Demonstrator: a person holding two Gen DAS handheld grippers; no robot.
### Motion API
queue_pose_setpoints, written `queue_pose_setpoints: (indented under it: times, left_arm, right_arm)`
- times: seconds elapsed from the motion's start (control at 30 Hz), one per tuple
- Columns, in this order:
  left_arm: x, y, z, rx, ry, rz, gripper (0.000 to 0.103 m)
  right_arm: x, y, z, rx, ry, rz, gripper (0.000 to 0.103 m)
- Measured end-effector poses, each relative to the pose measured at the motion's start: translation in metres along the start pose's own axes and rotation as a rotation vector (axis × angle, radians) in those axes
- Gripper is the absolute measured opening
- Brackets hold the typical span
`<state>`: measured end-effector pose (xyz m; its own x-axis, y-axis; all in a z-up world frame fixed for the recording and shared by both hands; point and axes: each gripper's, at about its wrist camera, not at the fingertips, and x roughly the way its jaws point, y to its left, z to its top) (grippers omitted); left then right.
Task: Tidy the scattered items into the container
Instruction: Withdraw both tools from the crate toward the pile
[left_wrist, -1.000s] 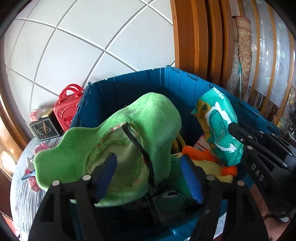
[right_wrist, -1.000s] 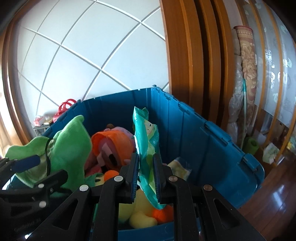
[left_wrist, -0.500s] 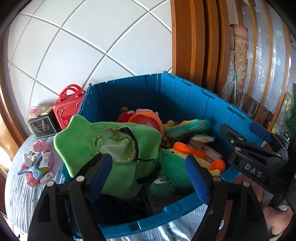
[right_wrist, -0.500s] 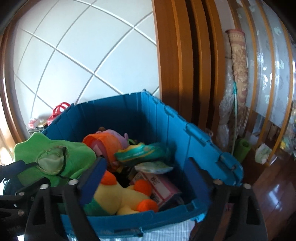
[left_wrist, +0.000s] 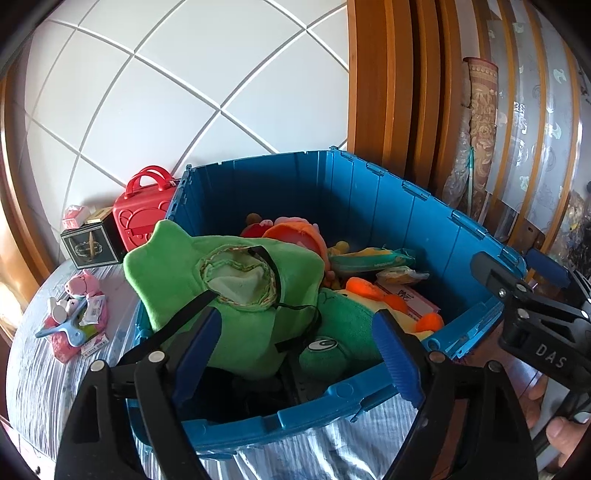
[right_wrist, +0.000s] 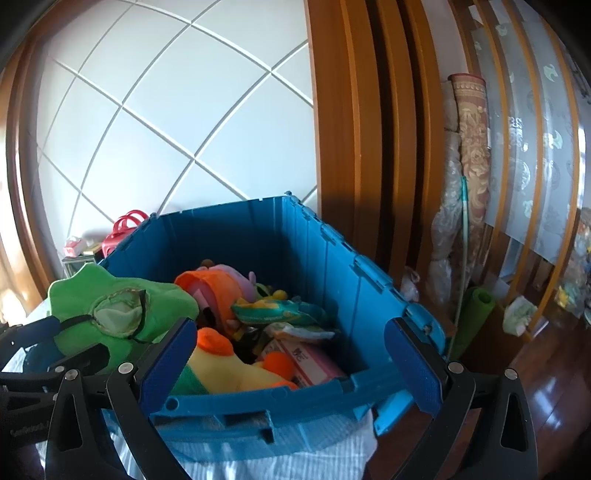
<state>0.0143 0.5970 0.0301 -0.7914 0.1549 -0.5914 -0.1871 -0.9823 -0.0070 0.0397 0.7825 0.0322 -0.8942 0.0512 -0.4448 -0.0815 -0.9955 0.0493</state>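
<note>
A blue plastic bin (left_wrist: 402, 206) (right_wrist: 314, 398) stands on a striped cloth and holds several soft toys. A green plush hat (left_wrist: 229, 291) (right_wrist: 122, 314) lies on the pile at the bin's left. A teal snack packet (left_wrist: 369, 256) (right_wrist: 280, 312) lies flat among the toys, beside a yellow and orange plush (right_wrist: 229, 365). My left gripper (left_wrist: 295, 354) is open and empty above the bin's near rim. My right gripper (right_wrist: 291, 365) is open and empty at the bin's near right edge; it also shows in the left wrist view (left_wrist: 532, 295).
A red toy case (left_wrist: 144, 206), a black box (left_wrist: 88, 245) and a heap of small pink toys (left_wrist: 74, 317) lie on the cloth left of the bin. A white tiled wall and wooden frame stand behind. Rolled mats (right_wrist: 469, 184) lean at the right.
My left gripper let go of the green hat and my right gripper opened and dropped the teal packet into the bin. Both grippers have drawn back from the bin.
</note>
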Motion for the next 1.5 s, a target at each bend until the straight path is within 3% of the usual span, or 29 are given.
queue_pose_setpoints:
  times: [0.2, 0.43, 0.8, 1.03, 1.23, 1.5]
  left_arm:
    - [-0.005, 0.004, -0.005, -0.008, 0.005, 0.008, 0.084]
    - [-0.024, 0.026, -0.014, -0.025, -0.015, 0.045, 0.084]
    - [-0.058, 0.11, -0.031, -0.123, -0.064, 0.082, 0.084]
    - [-0.083, 0.215, -0.053, -0.175, -0.077, 0.12, 0.084]
    - [-0.109, 0.338, -0.085, -0.196, -0.05, 0.181, 0.084]
    - [-0.118, 0.463, -0.123, -0.243, 0.039, 0.252, 0.084]
  right_arm:
    - [0.0, -0.003, -0.007, 0.015, 0.038, -0.017, 0.103]
    - [-0.006, 0.006, -0.014, 0.044, 0.043, 0.027, 0.103]
    - [-0.03, 0.086, -0.008, -0.033, -0.006, 0.093, 0.103]
    - [-0.046, 0.193, -0.008, -0.082, -0.042, 0.136, 0.103]
    - [-0.06, 0.312, -0.025, -0.09, -0.055, 0.201, 0.103]
    - [-0.045, 0.439, -0.066, -0.108, 0.073, 0.293, 0.103]
